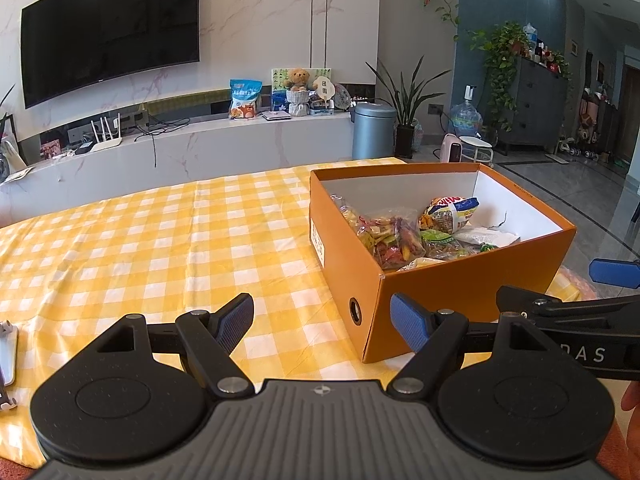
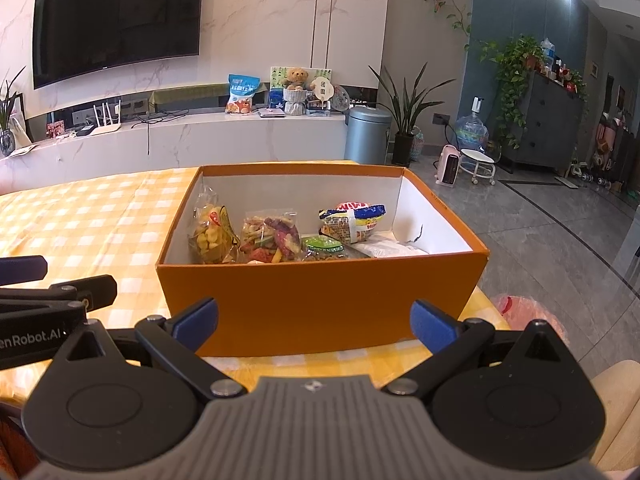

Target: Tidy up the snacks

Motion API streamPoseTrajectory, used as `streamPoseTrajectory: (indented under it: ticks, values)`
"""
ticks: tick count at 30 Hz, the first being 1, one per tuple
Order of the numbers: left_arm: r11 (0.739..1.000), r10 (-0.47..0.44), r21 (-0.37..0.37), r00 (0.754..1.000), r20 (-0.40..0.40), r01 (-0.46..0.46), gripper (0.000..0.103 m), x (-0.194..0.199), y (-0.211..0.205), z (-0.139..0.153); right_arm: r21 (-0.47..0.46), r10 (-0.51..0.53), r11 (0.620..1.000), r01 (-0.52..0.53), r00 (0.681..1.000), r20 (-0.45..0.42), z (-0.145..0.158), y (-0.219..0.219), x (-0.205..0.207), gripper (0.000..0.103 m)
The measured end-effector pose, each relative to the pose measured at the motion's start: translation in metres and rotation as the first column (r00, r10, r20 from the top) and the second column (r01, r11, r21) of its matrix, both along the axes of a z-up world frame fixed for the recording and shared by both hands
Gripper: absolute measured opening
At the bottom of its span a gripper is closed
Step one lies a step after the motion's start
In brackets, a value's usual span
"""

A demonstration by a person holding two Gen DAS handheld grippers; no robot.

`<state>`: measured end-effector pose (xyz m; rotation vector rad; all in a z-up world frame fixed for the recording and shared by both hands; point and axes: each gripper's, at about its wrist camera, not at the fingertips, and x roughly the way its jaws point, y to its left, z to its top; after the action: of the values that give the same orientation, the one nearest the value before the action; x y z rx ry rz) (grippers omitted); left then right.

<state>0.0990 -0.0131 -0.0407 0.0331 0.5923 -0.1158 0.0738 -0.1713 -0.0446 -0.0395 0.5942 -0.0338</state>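
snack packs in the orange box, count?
5 visible in the orange cardboard box: clear bag of yellow puffs left, veggie chips bag, green-label bag, blue-yellow pack, white packet right. More may be hidden.

- Box [image 2: 320, 300], past the fingers: matt orange cardboard, white inside.
- Snack bags [image 2: 272, 240] in box: shiny clear plastic.
- Tablecloth [image 1: 160, 240] under fingers: soft checked cloth, w/ creases.

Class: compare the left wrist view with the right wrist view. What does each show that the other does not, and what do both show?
Left only: the box's end wall with a round hole and a label.
Right only: the yellow snack bag in full, and a pink bag past the table.
Both: the orange box of snacks, the checked cloth, and both open grippers, left and right.
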Motion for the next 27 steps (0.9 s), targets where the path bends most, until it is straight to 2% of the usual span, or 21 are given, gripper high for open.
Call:
streamPoseTrajectory:
  ticks: [27]
  values:
    - [1.000,0.001,0.003,1.000,0.005,-0.001,0.091,-0.0008,0.0014,0.0039,-0.001,0.000,1.000,0.000,1.000,-0.004,-0.0010,0.0003,0.0003,0.100]
